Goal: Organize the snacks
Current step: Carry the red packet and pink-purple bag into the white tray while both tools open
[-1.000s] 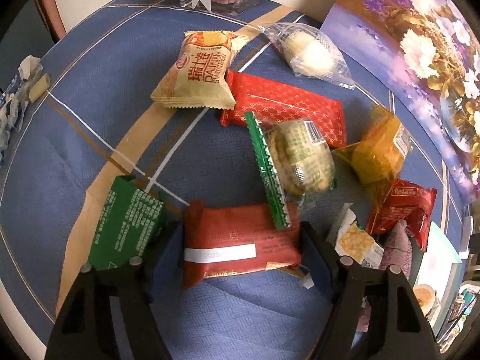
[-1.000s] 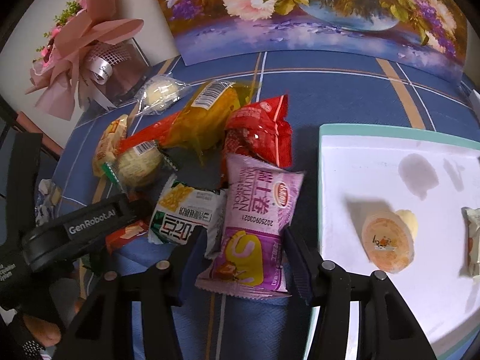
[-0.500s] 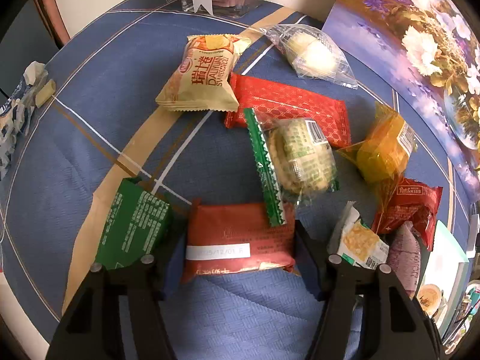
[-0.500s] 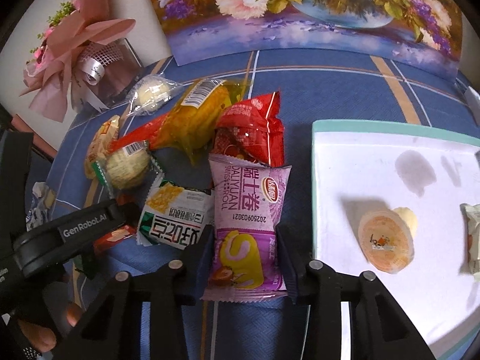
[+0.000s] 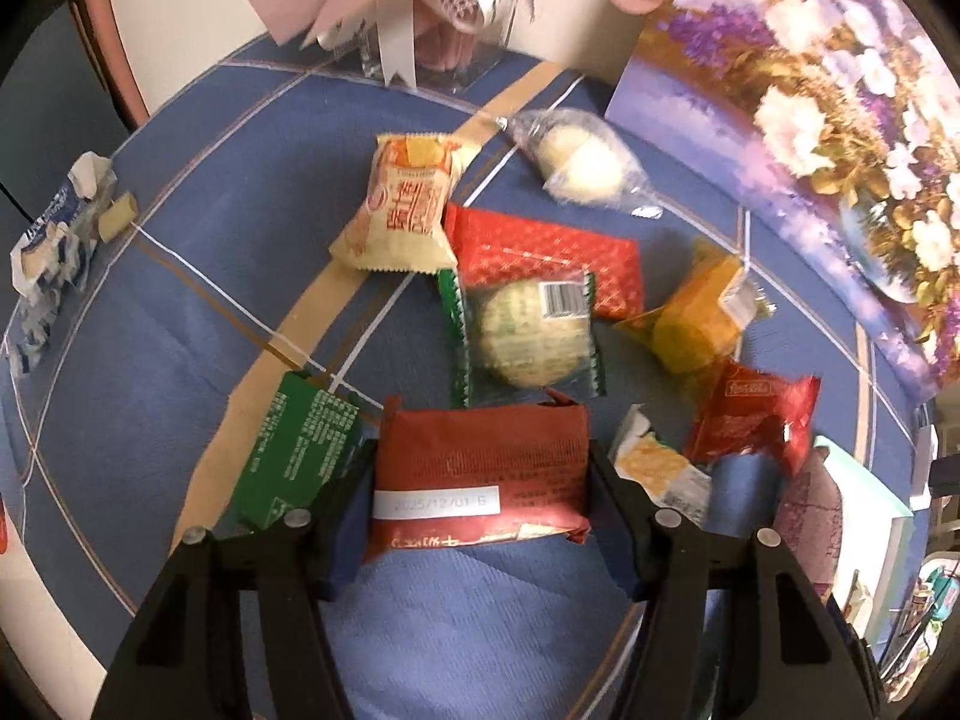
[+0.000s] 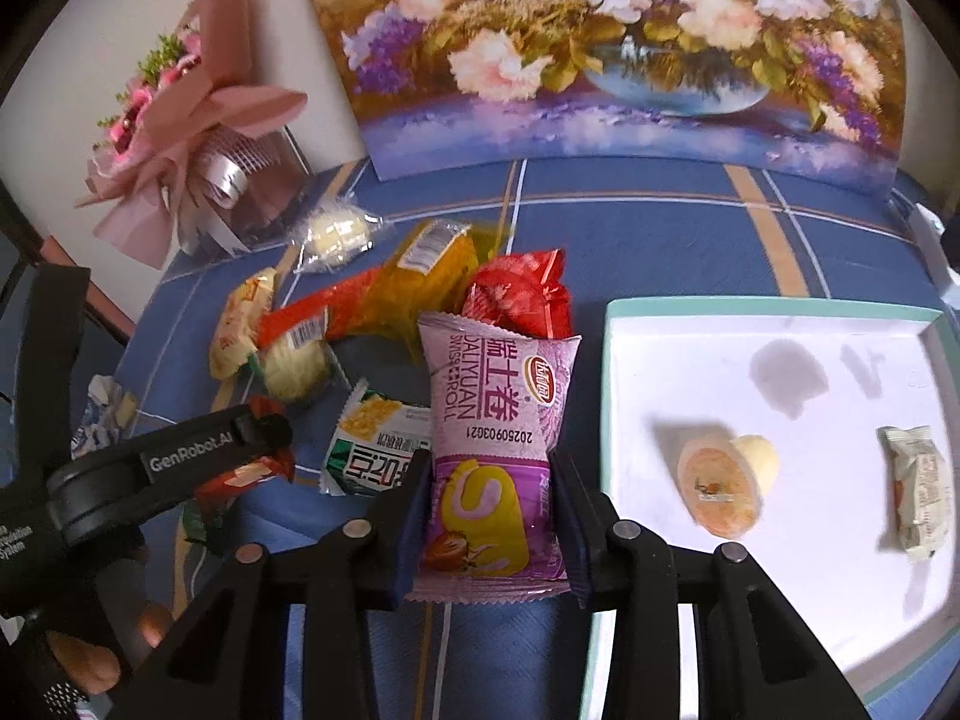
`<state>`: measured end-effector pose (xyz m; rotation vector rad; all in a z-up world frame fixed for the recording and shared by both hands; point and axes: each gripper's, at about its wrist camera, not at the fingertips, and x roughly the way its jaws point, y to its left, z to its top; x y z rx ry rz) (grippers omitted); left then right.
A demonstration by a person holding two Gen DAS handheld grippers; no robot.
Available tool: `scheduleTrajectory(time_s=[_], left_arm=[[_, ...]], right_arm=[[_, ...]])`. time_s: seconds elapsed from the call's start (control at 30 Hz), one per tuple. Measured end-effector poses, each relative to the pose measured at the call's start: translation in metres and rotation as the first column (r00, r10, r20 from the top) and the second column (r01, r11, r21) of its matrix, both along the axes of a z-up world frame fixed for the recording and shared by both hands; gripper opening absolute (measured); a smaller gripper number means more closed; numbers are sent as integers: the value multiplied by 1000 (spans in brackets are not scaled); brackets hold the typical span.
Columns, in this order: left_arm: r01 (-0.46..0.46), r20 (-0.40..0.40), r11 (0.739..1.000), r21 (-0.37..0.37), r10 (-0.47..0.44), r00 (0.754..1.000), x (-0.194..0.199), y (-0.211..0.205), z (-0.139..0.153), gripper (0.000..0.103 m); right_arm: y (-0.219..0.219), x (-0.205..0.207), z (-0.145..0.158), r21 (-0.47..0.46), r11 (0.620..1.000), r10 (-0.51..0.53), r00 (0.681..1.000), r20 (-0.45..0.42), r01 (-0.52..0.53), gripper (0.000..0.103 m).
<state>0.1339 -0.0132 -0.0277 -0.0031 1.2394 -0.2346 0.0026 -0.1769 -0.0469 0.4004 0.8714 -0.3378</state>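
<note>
Two grips engaged: left gripper (image 5: 480, 480) jaws clamp the dark red packet (image 5: 480, 468); right gripper (image 6: 489, 510) jaws clamp the purple Swiss-roll packet (image 6: 495, 444) beside the white tray's (image 6: 780, 324) left edge.

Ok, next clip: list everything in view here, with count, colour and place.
red packet: 1, dark red, in left gripper
purple Swiss roll packet: 1, purple, in right gripper
green packet: 1, green, left of red packet
loose snacks: several, mixed colours, piled mid-cloth
tray: 1, white, teal rim, right; holds three snacks
tablecloth: 1, blue with stripes
flower painting: 1, at the back
bouquet: 1, pink, back left
left gripper: black, shut on red packet
right gripper: black, shut on purple packet
</note>
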Motion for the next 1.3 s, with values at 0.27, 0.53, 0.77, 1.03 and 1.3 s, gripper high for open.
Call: scheduleTrajectory(time_s=[0.27,0.53,0.77,1.03,1.3], left_arm=[[23,57,1000,-16,-22,998,-24,-1,28,65],[123,77,992,-14,-122,990,-43,-37,29,65],[267,59,962,-56,-264,963,-77,-83,31,65],[457,86,889,4,-456,886,-134,-140,40,66],[541,37,840,33,-542,840,-167,-165,24,66]], right_arm=[[-11,-24,14,12,999,-41,999,21,41,41],[-55,-59,19,-36,984,-177,984,6,177,41],[-103,-100,20,-40,946,-323,946,-26,322,41],[-122,-130,30,-45,923,-382,924,-19,381,41],[-125,-152,30,-29,914,-406,913,-42,405,41]])
